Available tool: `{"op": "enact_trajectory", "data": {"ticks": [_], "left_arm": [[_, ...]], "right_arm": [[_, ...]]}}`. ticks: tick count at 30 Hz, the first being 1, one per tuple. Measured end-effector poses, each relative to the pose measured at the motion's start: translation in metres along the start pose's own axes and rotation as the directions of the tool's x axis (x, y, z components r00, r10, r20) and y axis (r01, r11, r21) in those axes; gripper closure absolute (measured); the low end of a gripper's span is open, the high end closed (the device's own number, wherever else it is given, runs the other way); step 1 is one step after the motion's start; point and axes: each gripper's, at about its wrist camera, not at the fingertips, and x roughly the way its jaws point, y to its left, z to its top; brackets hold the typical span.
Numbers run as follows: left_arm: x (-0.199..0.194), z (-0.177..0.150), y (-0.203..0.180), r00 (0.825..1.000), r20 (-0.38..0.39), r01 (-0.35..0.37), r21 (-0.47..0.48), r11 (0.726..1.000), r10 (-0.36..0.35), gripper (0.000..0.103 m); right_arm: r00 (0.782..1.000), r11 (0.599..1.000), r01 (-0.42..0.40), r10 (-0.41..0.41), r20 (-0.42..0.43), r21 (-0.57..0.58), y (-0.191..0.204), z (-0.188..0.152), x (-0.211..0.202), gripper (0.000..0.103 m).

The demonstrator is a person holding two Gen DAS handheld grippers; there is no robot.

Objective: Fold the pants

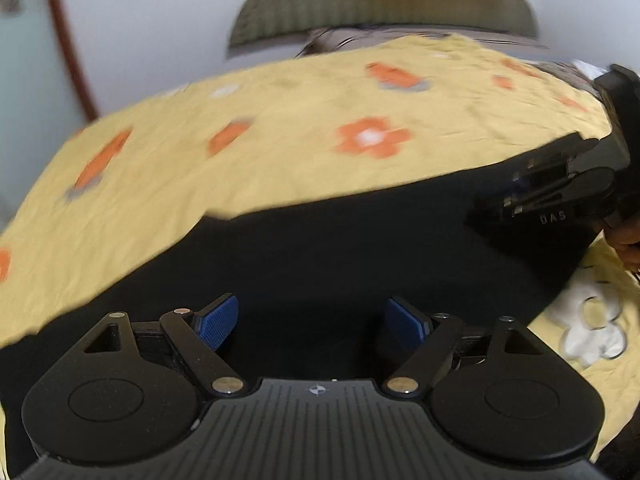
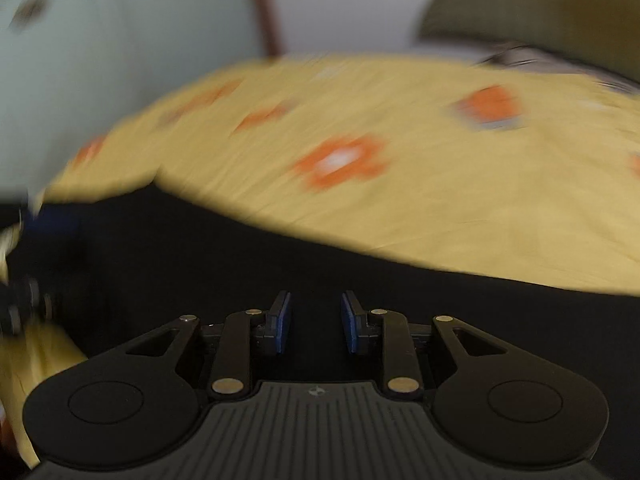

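Observation:
Black pants [image 1: 320,248] lie spread on a yellow bedsheet with orange flowers [image 1: 280,136]. My left gripper [image 1: 312,320] hovers over the black cloth with its blue pads wide apart and nothing between them. My right gripper [image 2: 316,322] is also over the pants [image 2: 280,264], its pads apart with a narrower gap and nothing held. The right gripper also shows in the left wrist view [image 1: 560,188] at the pants' far right edge. The left gripper shows blurred at the left edge of the right wrist view [image 2: 24,304].
An olive-green pillow [image 1: 384,4] lies at the head of the bed with a grey cloth [image 1: 360,36] under it. A white wall and a red-brown frame [image 1: 68,40] stand behind. A white flower print [image 1: 588,320] shows on the sheet at the right.

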Motion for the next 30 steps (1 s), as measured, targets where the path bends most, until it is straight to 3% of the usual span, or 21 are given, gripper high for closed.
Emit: {"op": "enact_trajectory", "data": {"ticks": [1, 4, 5, 8, 9, 10, 11, 12, 13, 15, 19, 21, 25, 27, 30], "left_arm": [[0.004, -0.003, 0.009, 0.999, -0.033, 0.003, -0.02, 1.0, -0.003, 0.02], [0.01, -0.013, 0.031, 0.993, -0.107, 0.031, -0.106, 0.994, -0.043, 0.023], [0.008, -0.014, 0.036, 0.992, -0.107, 0.057, -0.132, 0.99, -0.072, 0.022], [0.005, -0.016, 0.039, 0.988, -0.114, 0.083, -0.152, 0.985, -0.101, 0.02], [0.007, -0.018, 0.038, 0.987, -0.124, 0.08, -0.144, 0.986, -0.098, 0.02], [0.01, -0.02, 0.036, 0.986, -0.138, 0.078, -0.128, 0.989, -0.096, 0.02], [0.012, -0.021, 0.032, 0.985, -0.15, 0.071, -0.106, 0.992, -0.086, 0.02], [0.01, -0.021, 0.028, 0.985, -0.156, 0.063, -0.08, 0.995, -0.075, 0.021], [0.006, -0.022, 0.024, 0.985, -0.157, 0.063, -0.061, 0.996, -0.072, 0.023], [-0.006, -0.021, 0.022, 0.987, -0.124, 0.099, -0.062, 0.993, -0.106, 0.023], [-0.021, -0.002, 0.007, 0.984, -0.001, 0.176, -0.08, 0.981, -0.177, 0.02], [-0.018, 0.011, -0.007, 0.983, 0.051, 0.18, -0.072, 0.981, -0.177, 0.017], [0.003, 0.034, -0.042, 0.983, 0.086, 0.165, -0.049, 0.985, -0.16, 0.015], [0.019, 0.042, -0.059, 0.982, 0.08, 0.172, -0.034, 0.985, -0.169, 0.014], [0.051, 0.045, -0.083, 0.991, 0.022, 0.133, 0.012, 0.991, -0.133, 0.015]], "right_arm": [[0.999, 0.999, 0.032, -0.032, -0.003, -0.043, 0.005, 0.004, 0.008, 0.077], [0.987, 0.987, 0.158, -0.159, 0.03, 0.018, 0.003, 0.026, 0.014, 0.074], [0.987, 0.989, 0.15, -0.15, 0.055, 0.013, 0.006, 0.03, 0.011, 0.073], [0.998, 0.998, -0.045, 0.046, 0.032, -0.035, 0.026, 0.035, 0.017, 0.074], [0.998, 0.995, -0.061, 0.061, 0.003, -0.079, 0.037, 0.033, 0.025, 0.073], [0.999, 0.991, -0.029, 0.027, -0.02, -0.127, 0.045, 0.03, 0.035, 0.073], [1.0, 0.986, 0.015, -0.014, 0.006, -0.163, 0.05, 0.023, 0.04, 0.066], [0.998, 0.984, 0.055, -0.048, 0.046, -0.168, 0.049, 0.02, 0.041, 0.05], [0.995, 0.985, 0.095, -0.088, 0.055, -0.141, 0.046, 0.02, 0.041, 0.044], [0.981, 0.985, 0.166, -0.159, 0.11, -0.055, 0.036, 0.016, 0.026, 0.044], [0.959, 0.969, 0.12, -0.169, 0.226, 0.216, -0.008, -0.016, -0.036, 0.044], [0.934, 0.904, 0.125, -0.246, 0.26, 0.408, -0.041, -0.049, -0.075, 0.044], [0.879, 0.692, 0.096, -0.397, 0.265, 0.716, -0.103, -0.12, -0.137, 0.041], [0.875, 0.612, 0.062, -0.413, 0.252, 0.788, -0.128, -0.146, -0.151, 0.041], [0.888, 0.531, -0.006, -0.388, 0.249, 0.848, -0.149, -0.163, -0.145, 0.041]]}}
